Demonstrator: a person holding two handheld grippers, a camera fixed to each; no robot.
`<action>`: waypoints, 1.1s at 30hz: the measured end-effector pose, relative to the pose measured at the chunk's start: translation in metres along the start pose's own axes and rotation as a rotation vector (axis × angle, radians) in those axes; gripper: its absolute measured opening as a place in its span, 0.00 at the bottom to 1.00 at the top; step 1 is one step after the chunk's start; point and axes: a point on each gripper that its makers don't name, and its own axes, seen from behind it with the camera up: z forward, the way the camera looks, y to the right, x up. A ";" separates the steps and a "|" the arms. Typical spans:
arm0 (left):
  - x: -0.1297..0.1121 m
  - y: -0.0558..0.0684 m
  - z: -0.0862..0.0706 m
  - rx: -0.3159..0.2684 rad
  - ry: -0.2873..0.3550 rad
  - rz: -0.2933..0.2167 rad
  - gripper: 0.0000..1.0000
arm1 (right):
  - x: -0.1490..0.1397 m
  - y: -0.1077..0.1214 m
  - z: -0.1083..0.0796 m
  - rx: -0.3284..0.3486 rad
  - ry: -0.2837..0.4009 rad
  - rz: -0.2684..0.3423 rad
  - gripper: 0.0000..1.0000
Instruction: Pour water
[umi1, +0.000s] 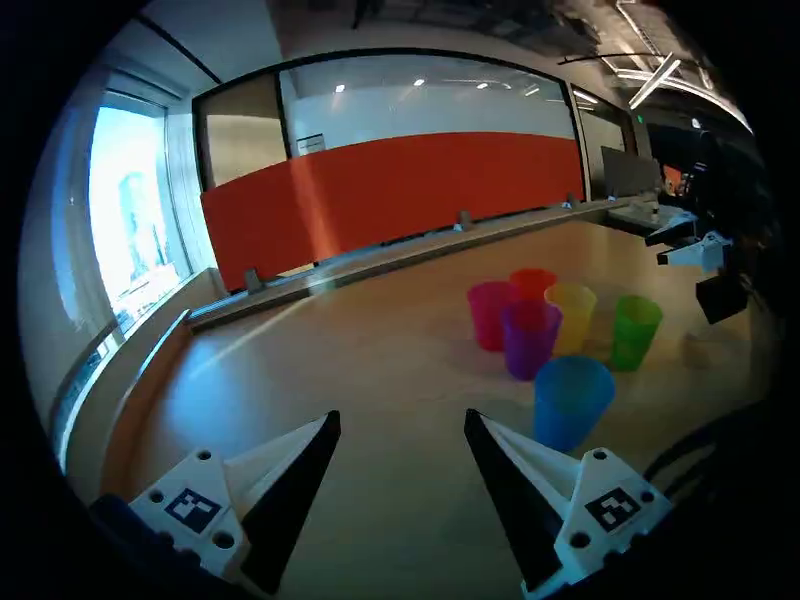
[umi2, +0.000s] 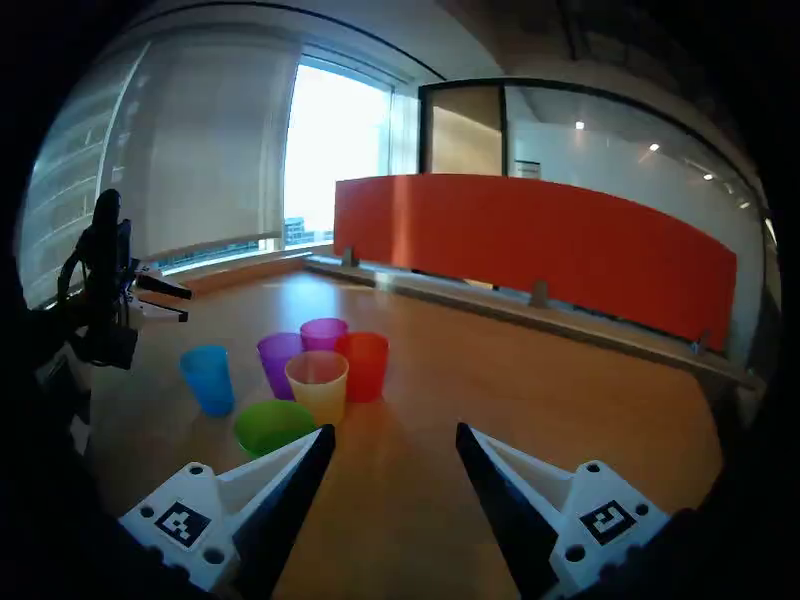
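Observation:
Several translucent plastic cups stand upright on a wooden table (umi1: 400, 330). Nearest the left gripper (umi1: 402, 430) is a blue cup (umi1: 571, 400); behind it come a purple cup (umi1: 529, 338), a magenta cup (umi1: 489, 314), a yellow cup (umi1: 570, 316), a red cup (umi1: 532, 284) and a green cup (umi1: 634, 331). The left gripper is open and holds nothing, with the blue cup just right of its right finger. The right gripper (umi2: 393, 442) is open too, low over the table, the green cup (umi2: 273, 426) beside its left finger. Beyond stand the yellow cup (umi2: 318, 385), red cup (umi2: 364, 365), purple cup (umi2: 279, 362), magenta cup (umi2: 323, 333) and blue cup (umi2: 208, 378).
An orange partition (umi1: 400, 195) runs along the table's far edge behind a raised ledge. The other gripper (umi1: 695, 252) and the hand holding it sit at the right of the left gripper view; the opposite gripper (umi2: 150, 290) appears at the left of the right gripper view. Windows (umi2: 335, 150) line one side.

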 end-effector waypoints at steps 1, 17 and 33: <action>0.002 -0.003 0.000 0.009 0.008 -0.007 0.92 | 0.003 0.001 0.000 -0.010 0.008 0.001 0.94; 0.043 -0.017 -0.002 0.111 0.180 -0.080 0.92 | 0.039 0.034 -0.003 -0.245 0.153 0.004 0.94; 0.083 -0.032 -0.012 0.181 0.360 -0.222 0.92 | 0.067 0.100 -0.047 -0.556 0.349 0.125 0.94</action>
